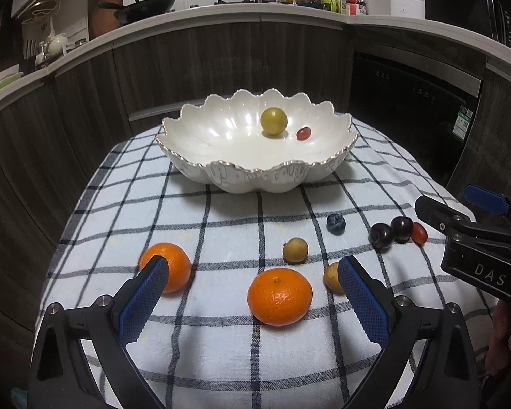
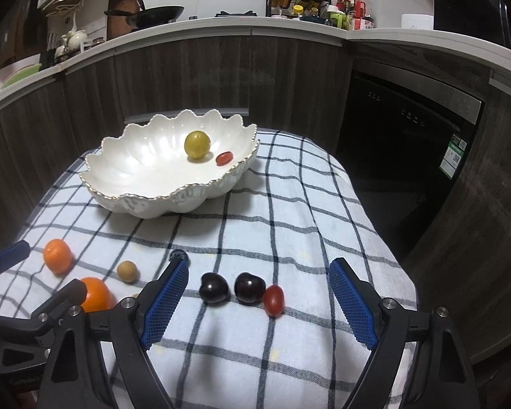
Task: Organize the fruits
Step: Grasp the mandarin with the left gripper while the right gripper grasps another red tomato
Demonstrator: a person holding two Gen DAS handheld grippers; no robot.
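Checked cloth over table: scalloped bowl, two oranges, cherries, small fruits.

Left tongs gape above a mandarin; nothing held.
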